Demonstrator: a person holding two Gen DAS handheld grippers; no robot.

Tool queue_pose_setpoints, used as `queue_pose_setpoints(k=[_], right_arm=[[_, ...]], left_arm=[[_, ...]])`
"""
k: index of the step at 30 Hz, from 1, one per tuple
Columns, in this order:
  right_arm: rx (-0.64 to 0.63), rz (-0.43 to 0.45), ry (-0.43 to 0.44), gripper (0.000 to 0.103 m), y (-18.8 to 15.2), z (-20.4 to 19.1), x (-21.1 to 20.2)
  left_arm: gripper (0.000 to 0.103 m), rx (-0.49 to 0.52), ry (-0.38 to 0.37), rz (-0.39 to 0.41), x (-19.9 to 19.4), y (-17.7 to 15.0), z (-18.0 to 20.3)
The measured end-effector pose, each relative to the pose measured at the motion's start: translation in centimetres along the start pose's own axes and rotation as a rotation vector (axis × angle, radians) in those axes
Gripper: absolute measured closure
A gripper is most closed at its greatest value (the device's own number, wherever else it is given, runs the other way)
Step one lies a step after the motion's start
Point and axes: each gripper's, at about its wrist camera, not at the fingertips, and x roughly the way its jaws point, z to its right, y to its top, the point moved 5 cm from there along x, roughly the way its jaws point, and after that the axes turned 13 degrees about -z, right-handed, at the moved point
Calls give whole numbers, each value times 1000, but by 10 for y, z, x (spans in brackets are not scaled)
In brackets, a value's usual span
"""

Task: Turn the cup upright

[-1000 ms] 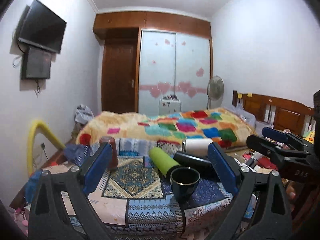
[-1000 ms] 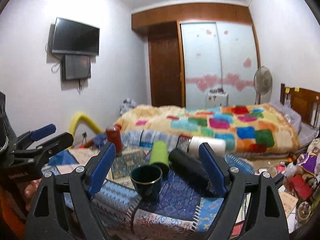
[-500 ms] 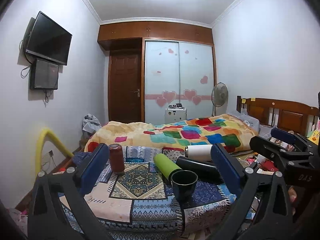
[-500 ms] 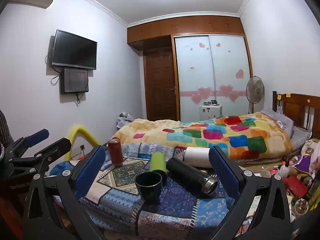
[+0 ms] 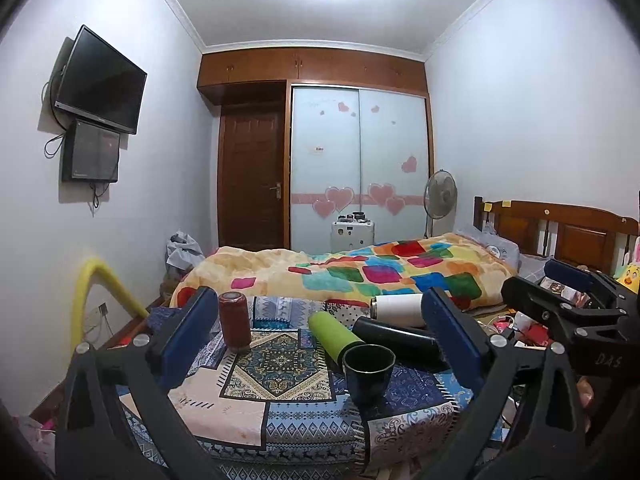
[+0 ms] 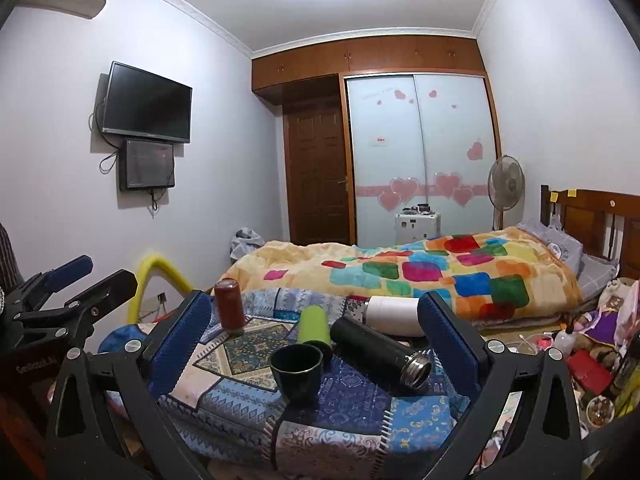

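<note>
A dark green cup (image 5: 369,372) stands upright with its mouth up on the patterned cloth (image 5: 256,396); it also shows in the right wrist view (image 6: 297,370). My left gripper (image 5: 320,336) is open and empty, held back above the near edge of the cloth. My right gripper (image 6: 314,338) is open and empty too, with the cup low between its blue pads. The right gripper shows at the right of the left wrist view (image 5: 568,304), and the left gripper at the left of the right wrist view (image 6: 76,284).
A lime green bottle (image 5: 334,336), a black flask (image 6: 380,350) and a white bottle (image 5: 398,310) lie on their sides behind the cup. A red can (image 5: 235,324) stands at the cloth's back left. A bed with a colourful blanket (image 5: 380,272) lies beyond. Clutter (image 6: 588,356) sits at the right.
Both grippers have risen and tilted up, so the cloth and cup sit lower and farther in both views. The cup has stayed upright in place.
</note>
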Motion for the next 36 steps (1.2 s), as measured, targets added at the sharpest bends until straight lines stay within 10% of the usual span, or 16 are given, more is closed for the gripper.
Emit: queue_pose_setpoints(k=[36], right_arm=[[0,17,-7,0,8,-1,-6]], left_arm=[[0,0,0,-4,3,-5,-1]])
